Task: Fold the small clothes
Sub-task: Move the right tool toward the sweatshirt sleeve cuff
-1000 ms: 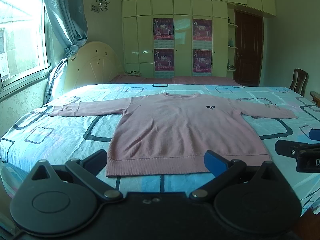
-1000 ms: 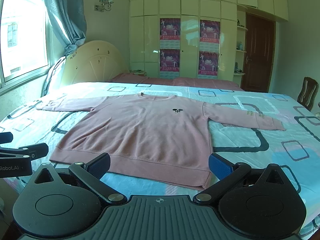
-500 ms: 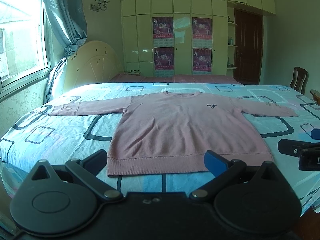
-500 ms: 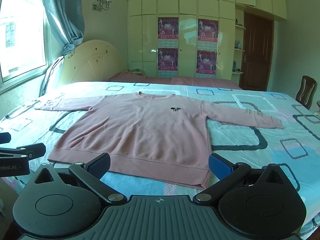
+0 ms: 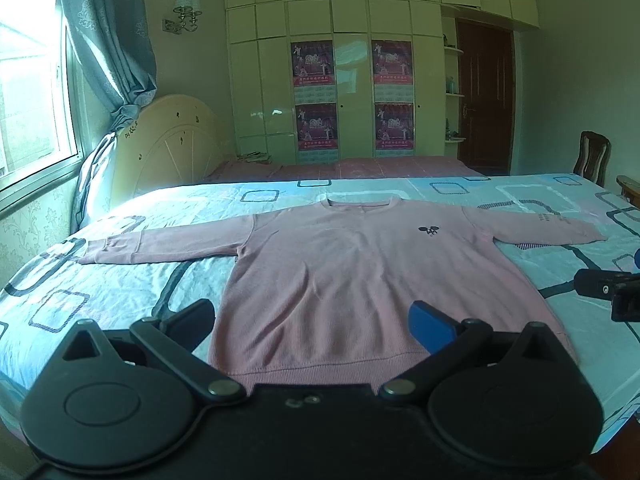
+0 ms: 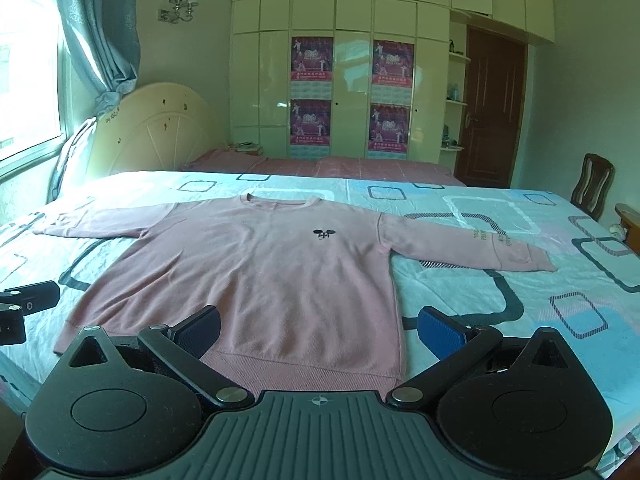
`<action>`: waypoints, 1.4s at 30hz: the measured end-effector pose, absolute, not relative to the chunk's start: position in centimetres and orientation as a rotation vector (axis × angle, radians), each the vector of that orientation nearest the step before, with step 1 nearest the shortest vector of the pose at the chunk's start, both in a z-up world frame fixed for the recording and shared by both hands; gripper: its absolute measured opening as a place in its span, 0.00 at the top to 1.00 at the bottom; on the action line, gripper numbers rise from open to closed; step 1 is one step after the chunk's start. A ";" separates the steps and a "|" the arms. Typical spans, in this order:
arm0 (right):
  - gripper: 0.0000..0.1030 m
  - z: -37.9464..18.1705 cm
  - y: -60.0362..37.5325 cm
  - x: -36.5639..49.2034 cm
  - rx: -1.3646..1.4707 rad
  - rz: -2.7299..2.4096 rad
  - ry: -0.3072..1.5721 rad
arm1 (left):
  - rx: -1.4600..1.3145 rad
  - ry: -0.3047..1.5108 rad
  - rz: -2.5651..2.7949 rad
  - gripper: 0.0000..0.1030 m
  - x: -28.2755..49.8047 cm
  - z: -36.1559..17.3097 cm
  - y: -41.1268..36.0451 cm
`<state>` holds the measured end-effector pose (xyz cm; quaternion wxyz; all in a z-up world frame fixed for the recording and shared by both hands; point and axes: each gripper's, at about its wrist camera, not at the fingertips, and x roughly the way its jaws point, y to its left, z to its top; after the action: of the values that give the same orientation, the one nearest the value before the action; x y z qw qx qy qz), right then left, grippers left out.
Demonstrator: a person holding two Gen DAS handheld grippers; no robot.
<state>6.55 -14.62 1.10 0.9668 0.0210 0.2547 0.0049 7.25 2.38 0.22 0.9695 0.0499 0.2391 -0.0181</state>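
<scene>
We see the pink sweater spread flat on the bed, front up, sleeves out, hem along the near edge. Our left gripper and right gripper hover over that hem, jaws wide apart, holding nothing.

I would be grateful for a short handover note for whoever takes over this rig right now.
Left hand-held gripper: open, empty, above the hem.
Right hand-held gripper: open, empty, above the hem's right corner.
Pink sweater: lies flat, front up, on the patterned bedsheet, both sleeves spread out sideways, hem nearest the grippers.
Done: the garment is laid out; no fold made.
Left: fold in the sleeves, then fold the body.
</scene>
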 end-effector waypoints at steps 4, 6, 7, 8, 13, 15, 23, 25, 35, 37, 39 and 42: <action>0.00 1.0 -14.7 9.4 0.043 -0.025 0.518 | 0.099 0.488 -0.054 0.01 10.5 -0.1 2.9; 0.00 0.8 -14.7 11.0 0.045 -0.045 0.521 | 0.098 0.491 -0.055 0.01 12.2 -0.3 3.4; 0.00 0.7 -14.7 11.8 0.047 -0.055 0.522 | 0.097 0.496 -0.055 0.01 13.2 -0.5 3.6; 0.00 0.6 -14.7 12.6 0.045 -0.066 0.524 | 0.095 0.501 -0.058 0.01 14.0 -0.6 3.8; 0.00 0.7 -14.7 16.3 0.031 -0.145 0.534 | 0.047 0.523 -0.103 0.01 18.0 -0.5 5.6; 0.00 1.0 -14.8 17.4 0.038 -0.169 0.539 | 0.052 0.517 -0.094 0.01 19.3 -0.1 6.2; 0.00 1.5 -15.6 20.8 0.020 -0.251 0.538 | 0.021 0.503 -0.113 0.01 23.3 -0.5 7.8; 0.00 1.5 -16.1 21.4 0.008 -0.262 0.535 | 0.033 0.488 -0.108 0.01 23.7 -0.7 7.4; 0.00 1.2 -22.0 24.5 0.099 -0.317 0.538 | 0.029 0.529 -0.152 0.01 26.5 -1.1 5.6; 0.00 1.0 -23.8 25.2 0.134 -0.325 0.534 | 0.019 0.530 -0.178 0.01 27.2 -1.2 5.4; 0.00 0.7 -26.2 25.9 0.181 -0.338 0.532 | 0.043 0.526 -0.174 0.02 27.8 -1.3 4.6; 0.00 0.0 -30.1 27.2 0.248 -0.346 0.539 | 0.054 0.536 -0.176 0.02 29.3 -1.7 3.2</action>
<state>27.20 -30.13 -0.04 0.9416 0.1216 0.2642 -0.1697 29.30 3.22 -1.73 0.9602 0.0266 0.2643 -0.0867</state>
